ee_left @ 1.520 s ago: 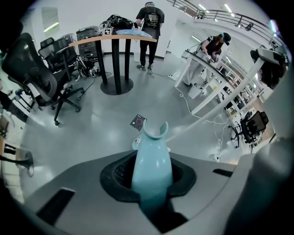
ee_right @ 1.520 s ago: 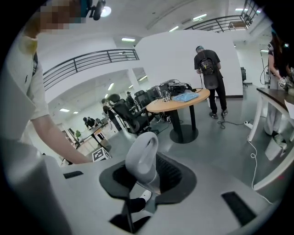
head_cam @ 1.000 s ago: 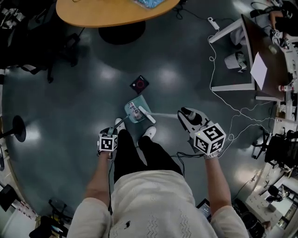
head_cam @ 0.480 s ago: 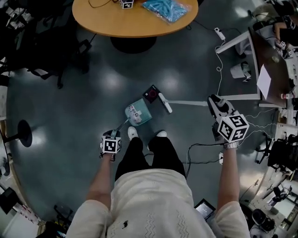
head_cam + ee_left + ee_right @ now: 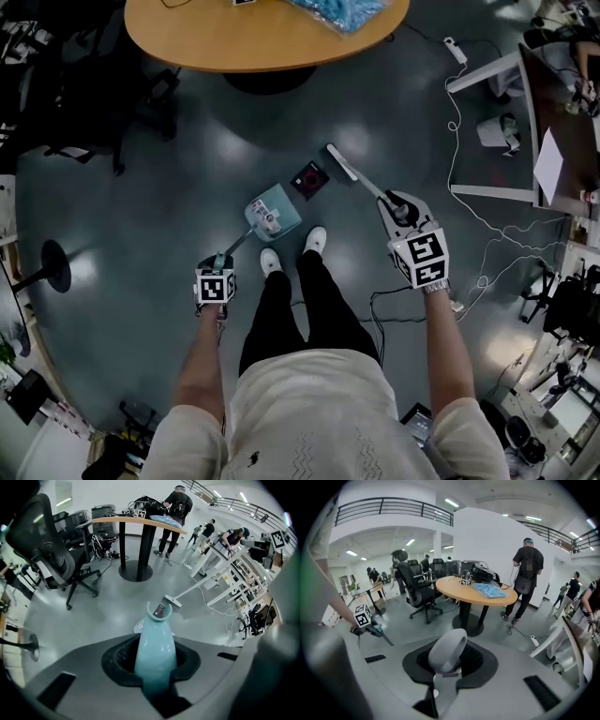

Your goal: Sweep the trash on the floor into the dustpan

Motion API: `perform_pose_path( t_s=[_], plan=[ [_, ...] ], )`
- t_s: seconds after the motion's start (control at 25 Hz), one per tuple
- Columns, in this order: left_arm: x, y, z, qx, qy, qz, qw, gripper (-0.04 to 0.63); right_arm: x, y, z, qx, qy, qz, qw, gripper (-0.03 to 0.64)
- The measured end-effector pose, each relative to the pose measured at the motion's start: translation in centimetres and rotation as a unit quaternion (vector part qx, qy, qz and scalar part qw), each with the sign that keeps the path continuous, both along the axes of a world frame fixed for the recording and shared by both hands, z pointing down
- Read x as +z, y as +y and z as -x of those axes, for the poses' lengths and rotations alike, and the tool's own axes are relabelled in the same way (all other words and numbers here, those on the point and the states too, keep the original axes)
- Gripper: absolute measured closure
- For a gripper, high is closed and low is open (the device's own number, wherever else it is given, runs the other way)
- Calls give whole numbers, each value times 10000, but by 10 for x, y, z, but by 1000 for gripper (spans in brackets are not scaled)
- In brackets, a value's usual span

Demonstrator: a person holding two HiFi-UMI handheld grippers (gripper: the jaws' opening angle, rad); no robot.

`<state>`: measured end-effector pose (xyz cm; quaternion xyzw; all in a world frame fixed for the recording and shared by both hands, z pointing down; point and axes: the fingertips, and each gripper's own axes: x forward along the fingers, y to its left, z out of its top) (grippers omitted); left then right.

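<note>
A teal dustpan (image 5: 273, 212) lies on the floor in front of my feet with a small pale scrap in it. Its long teal handle (image 5: 155, 649) is clamped in my left gripper (image 5: 220, 263), which is shut on it. A dark square packet (image 5: 309, 178) lies on the floor just beyond the pan's far right corner; in the left gripper view the packet (image 5: 159, 611) shows through the handle's hooked end. The white broom head (image 5: 340, 161) rests right of the packet. My right gripper (image 5: 398, 210) is shut on the grey broom handle (image 5: 447, 651).
A round wooden table (image 5: 267, 33) on a black base stands ahead, with a blue bag on it. Black office chairs (image 5: 47, 545) are at the left. White desk legs (image 5: 487, 131) and trailing cables (image 5: 469, 202) lie at the right. People stand beyond the table (image 5: 527, 573).
The broom head has swung away from the dustpan, out past the right side of the packet. My right gripper moved with it. The left gripper and dustpan stayed roughly in place.
</note>
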<state>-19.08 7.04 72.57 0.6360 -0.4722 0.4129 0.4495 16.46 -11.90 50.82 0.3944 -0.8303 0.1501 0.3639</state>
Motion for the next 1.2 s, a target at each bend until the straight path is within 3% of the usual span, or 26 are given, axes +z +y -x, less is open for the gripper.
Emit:
perform_pose_path(
  t_s=[0.32, 0.68, 0.84, 1.2],
  plan=[
    [14, -18, -31, -481, 74, -3, 9988, 505, 19, 41, 50, -540, -261, 469, 9971, 532],
    [18, -18, -36, -498, 161, -98, 9986, 505, 0, 61, 78, 10, -1149, 889, 9894, 528],
    [18, -12, -29, -425, 205, -125, 9988, 505, -8, 80, 100, -14, -1409, 1025, 9847, 528],
    [21, 6, -17, -219, 217, -127, 9994, 505, -4, 121, 136, -246, -1019, 1192, 9873, 522]
  ],
)
